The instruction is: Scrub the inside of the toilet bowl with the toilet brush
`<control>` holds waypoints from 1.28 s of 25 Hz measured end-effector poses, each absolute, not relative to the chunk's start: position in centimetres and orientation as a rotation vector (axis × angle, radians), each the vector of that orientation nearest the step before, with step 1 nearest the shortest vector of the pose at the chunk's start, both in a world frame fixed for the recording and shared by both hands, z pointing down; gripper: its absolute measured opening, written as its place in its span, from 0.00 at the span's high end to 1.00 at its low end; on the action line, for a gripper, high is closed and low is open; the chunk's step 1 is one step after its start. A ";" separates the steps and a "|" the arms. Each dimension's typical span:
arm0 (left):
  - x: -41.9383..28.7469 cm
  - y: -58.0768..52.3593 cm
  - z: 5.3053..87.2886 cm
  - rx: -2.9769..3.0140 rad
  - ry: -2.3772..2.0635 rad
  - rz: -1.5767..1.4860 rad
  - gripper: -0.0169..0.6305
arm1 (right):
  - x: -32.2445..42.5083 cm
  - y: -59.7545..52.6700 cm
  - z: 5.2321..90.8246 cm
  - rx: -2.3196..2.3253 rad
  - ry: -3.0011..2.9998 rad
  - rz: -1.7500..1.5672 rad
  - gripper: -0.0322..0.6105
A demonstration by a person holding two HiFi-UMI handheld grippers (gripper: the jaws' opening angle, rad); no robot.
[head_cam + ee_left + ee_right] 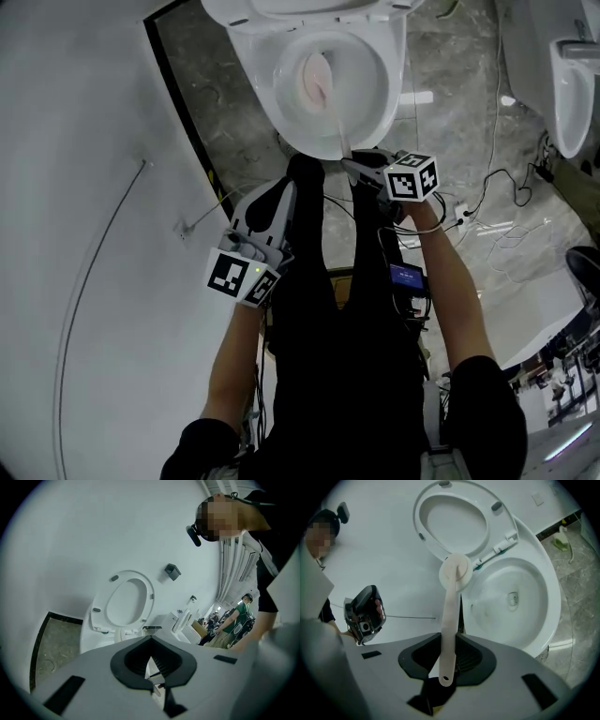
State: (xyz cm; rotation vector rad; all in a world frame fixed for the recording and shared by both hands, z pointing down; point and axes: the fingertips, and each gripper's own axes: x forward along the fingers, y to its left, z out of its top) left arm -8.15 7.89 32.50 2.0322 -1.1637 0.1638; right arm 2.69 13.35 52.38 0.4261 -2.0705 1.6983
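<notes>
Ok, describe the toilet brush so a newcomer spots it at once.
Start at the white toilet with its seat raised, at the top of the head view. Just below its front rim sits the right hand-held gripper, and the toilet brush runs from its jaws into the bowl. It is the only stiff pale stick here, ending in a round, flat head.

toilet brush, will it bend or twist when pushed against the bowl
The toilet brush has a long, thin, flat handle, so it will probably flex a little against the toilet bowl. The right gripper holds it near its very end, so the head may twist or swing. It looks like light plastic.
</notes>
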 end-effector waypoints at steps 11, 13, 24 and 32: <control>-9.2 6.7 36.7 2.055 -1.161 0.239 0.96 | 2.9 15.1 59.7 0.442 -1.929 1.663 0.79; -9.5 6.5 37.1 2.057 -1.173 0.250 0.96 | 2.9 15.5 60.7 0.429 -1.890 1.650 0.79; -9.4 6.2 38.9 2.047 -1.170 0.291 0.96 | 2.5 17.4 65.0 0.320 -1.651 1.539 0.79; -10.7 6.2 39.6 2.032 -1.183 0.285 0.96 | 1.1 17.4 66.6 0.285 -1.575 1.515 0.79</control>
